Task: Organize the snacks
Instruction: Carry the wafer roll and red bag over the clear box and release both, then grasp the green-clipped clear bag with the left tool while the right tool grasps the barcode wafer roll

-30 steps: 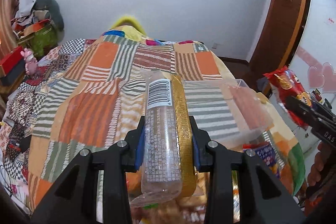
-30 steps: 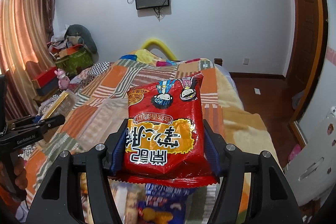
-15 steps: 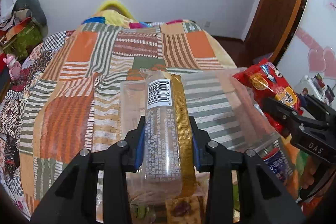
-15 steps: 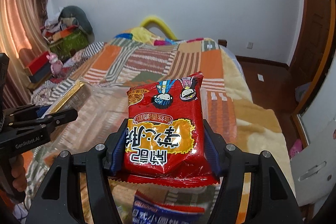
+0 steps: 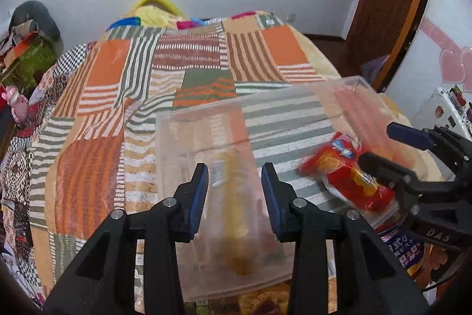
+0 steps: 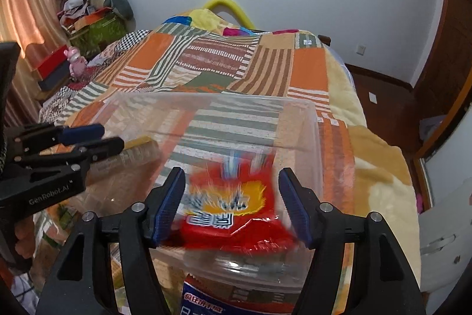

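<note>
Hovering over the bin (image 5: 165, 138) on the bed (image 5: 103, 96), you had both tongs spread, left tongs (image 5: 234, 195) and right tongs (image 6: 231, 204); tube (image 5: 233, 214) and bag (image 6: 233, 211) dropped inside. Releasing low was wise.

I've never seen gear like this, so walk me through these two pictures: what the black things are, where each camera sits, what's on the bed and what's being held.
No robot here: a person holds a pair of black tongs in each hand, with a fisheye camera mounted on each, looking out along its fingers.

The left camera shows the left tongs up close, and the right tongs at the side. The right camera shows the right tongs.

On the patchwork bedspread sits a clear plastic bin. Both tongs are open, holding nothing. A long clear snack pack and a red snack bag are blurred over the bin, apparently dropping in. Another blue packet lies beside the bin.
</note>
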`<state>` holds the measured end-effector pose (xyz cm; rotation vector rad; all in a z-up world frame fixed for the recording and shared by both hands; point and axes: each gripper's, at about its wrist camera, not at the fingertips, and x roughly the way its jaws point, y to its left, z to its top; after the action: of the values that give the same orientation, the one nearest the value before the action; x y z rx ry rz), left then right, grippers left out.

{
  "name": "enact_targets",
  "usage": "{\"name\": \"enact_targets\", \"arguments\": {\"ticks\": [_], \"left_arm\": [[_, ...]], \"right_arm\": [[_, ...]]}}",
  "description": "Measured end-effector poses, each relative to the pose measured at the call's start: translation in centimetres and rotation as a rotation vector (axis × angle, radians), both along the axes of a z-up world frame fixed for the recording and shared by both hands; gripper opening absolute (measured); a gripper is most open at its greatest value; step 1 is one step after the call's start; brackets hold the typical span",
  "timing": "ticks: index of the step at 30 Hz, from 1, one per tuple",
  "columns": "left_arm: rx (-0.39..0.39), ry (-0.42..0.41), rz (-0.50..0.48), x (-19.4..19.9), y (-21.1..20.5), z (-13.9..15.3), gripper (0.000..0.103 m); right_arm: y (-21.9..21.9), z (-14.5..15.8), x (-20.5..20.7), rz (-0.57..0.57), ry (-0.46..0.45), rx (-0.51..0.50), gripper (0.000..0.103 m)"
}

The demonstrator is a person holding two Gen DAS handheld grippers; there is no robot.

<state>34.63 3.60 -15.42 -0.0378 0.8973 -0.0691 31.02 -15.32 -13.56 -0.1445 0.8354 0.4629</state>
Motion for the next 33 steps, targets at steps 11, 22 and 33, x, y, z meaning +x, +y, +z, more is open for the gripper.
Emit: {"name": "enact_targets", "arguments": {"ticks": [11, 22, 33], "left_arm": [[0.008, -0.123, 0.011, -5.3, 1.4, 5.2, 0.048], [0.030, -0.171, 0.045, -14.5, 3.7, 6.4, 0.067], [-0.068, -0.022, 0.106, -19.7, 4.7, 0.9, 0.068]], "right_arm": [[-2.0, 4.2, -3.4, -0.008, -0.095, 0.054, 0.069], [-3.5, 5.5, -9.6, -0.012, -0.149, 0.118, 0.069], [-3.0, 1.7, -13.2, -0.019, -0.063, 0.110, 0.069]]}}
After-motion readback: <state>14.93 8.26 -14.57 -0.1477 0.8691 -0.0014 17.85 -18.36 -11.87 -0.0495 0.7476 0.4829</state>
